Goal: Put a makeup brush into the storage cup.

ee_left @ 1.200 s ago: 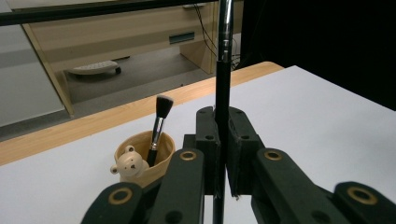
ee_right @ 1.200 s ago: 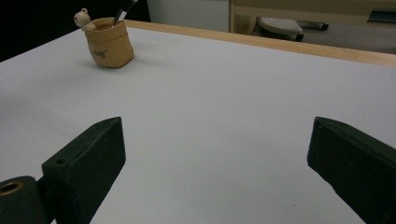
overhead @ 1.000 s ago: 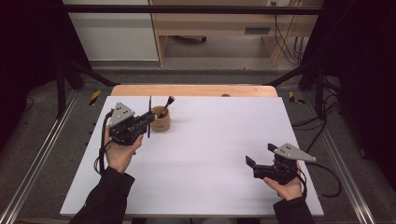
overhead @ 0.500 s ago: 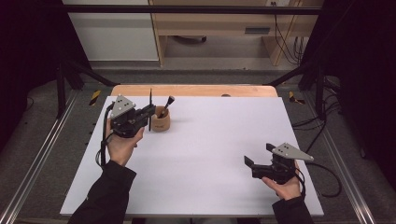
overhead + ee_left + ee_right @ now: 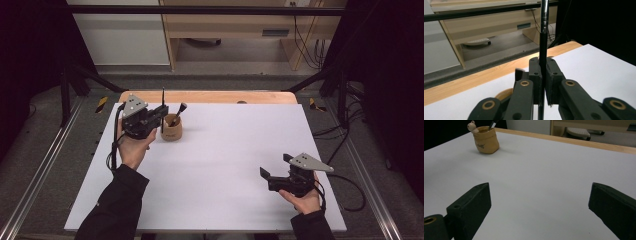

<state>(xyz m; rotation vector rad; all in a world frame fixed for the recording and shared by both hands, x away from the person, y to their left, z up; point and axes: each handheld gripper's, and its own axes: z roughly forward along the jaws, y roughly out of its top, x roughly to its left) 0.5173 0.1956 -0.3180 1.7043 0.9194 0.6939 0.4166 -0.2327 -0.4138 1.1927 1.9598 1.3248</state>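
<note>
Left gripper (image 5: 543, 82) clamps upright, probably brush (image 5: 543, 37).

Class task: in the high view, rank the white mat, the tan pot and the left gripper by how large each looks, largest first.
1. White mat, by far the largest.
2. Left gripper, body and plate together.
3. Tan pot, somewhat smaller than the gripper beside it.

High view overhead, facing forward-down on table (image 5: 215, 165); gripper views low, near; all share holder (image 5: 171, 131).
</note>
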